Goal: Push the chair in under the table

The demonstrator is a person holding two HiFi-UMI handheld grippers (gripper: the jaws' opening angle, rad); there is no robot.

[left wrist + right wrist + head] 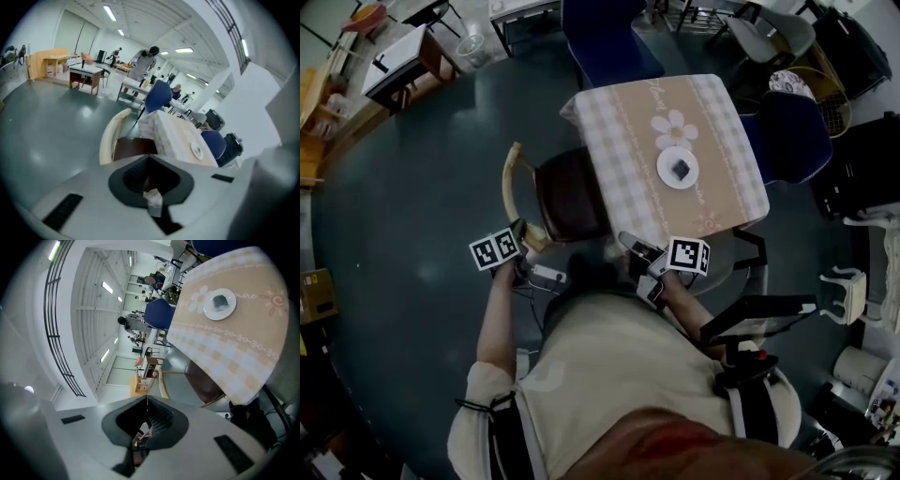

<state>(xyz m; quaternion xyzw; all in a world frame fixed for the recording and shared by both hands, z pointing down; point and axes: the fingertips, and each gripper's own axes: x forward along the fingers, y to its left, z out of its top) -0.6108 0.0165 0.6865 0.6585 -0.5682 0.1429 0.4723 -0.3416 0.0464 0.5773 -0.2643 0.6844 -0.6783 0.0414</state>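
At the table (619, 117), chair (569, 194) part-tucked — left gripper (519, 231), right gripper (630, 243) fingers clenched, empty

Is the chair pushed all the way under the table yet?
Not quite. The chair has its seat partly tucked under the table, but its curved back stands out from the edge. Nothing is in hand: the left hand-held gripper and the right hand-held gripper are shut and empty. Probably one more push is left.

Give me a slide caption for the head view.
Wooden chair partly under the checked-cloth table; left gripper and right gripper, both shut and empty, beside it.
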